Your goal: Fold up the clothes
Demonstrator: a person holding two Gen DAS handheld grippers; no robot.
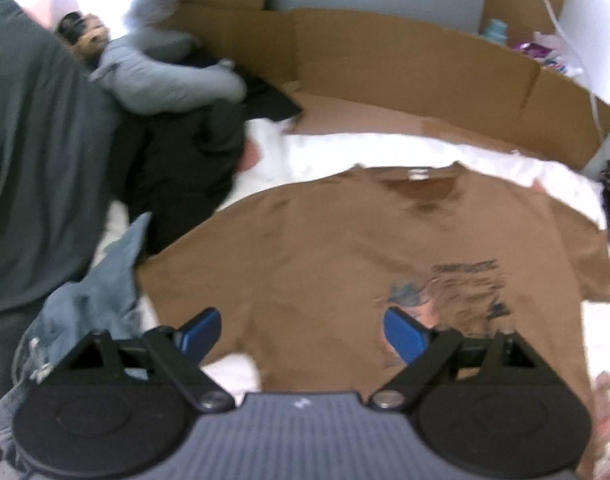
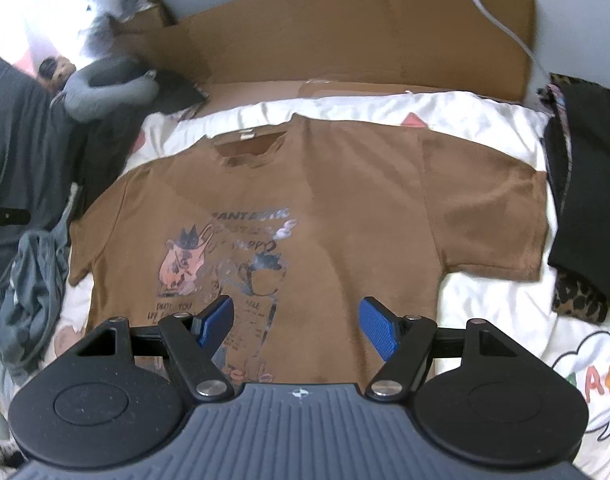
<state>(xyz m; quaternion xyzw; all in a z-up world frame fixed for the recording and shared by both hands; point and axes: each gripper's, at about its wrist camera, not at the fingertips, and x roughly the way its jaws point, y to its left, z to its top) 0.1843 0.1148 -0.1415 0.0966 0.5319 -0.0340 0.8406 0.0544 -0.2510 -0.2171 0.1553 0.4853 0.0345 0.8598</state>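
**rig_op:** Driving the rig remotely here. The brown graphic T-shirt (image 2: 305,208) lies spread flat and face up on the white bedsheet (image 2: 485,120), collar toward the cardboard (image 2: 345,40), both short sleeves out to the sides. Left gripper (image 1: 303,330) and right gripper (image 2: 295,324) both hover over the lower half with the blue pads spread wide, nothing in either one. Any tips on where to grab?

**foldfan:** Looks like thin, soft cotton, so I'd guess it's light and floppy. It'll sag and drag rather than hold a shape. I'd pinch seams or hems, since a doubled edge gives the pads more to bite. The right sleeve (image 2: 489,216) hem or the shoulder seam seems good.

**rig_op:** Makes sense. There's a denim garment (image 1: 101,292) touching its left edge in the left wrist view, and a black garment (image 2: 585,184) just beside the right sleeve.

**foldfan:** Watch those, loose cloth could catch them. The sheet is soft too, so a deep pinch may grab both layers. Go shallow.
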